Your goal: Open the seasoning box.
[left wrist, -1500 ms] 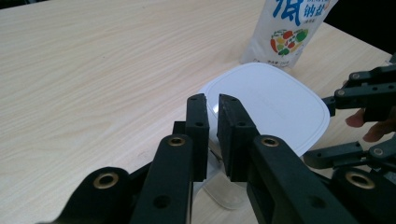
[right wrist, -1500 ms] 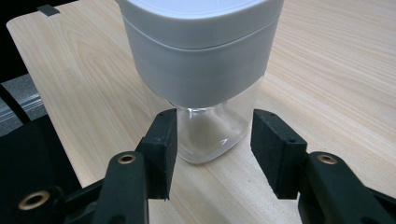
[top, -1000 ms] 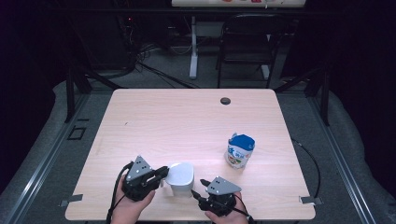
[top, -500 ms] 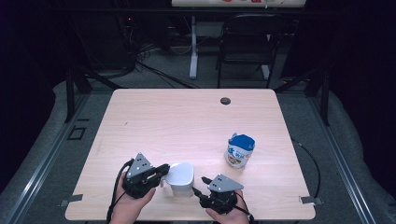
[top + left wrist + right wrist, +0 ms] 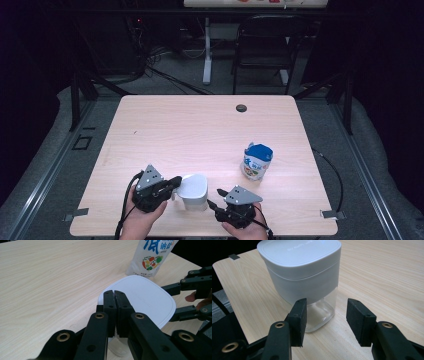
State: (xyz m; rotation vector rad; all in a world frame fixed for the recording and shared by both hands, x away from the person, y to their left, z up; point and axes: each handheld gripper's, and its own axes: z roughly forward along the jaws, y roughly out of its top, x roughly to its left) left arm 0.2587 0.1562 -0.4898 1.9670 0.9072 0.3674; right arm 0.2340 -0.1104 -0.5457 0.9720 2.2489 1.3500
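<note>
A lab or recording studio, not a home: one pale wooden counter (image 5: 200, 135) stands alone on grey floor matting (image 5: 60, 165), hemmed in by black curtains (image 5: 30, 75). Loose cables (image 5: 165, 70) run across the floor behind it, beside an empty black chair (image 5: 262, 45) and a white stand leg (image 5: 207, 50).

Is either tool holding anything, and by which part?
Left tool jaws have just closed at the lid edge; grip unclear. Right tool open, holds nothing.
</note>
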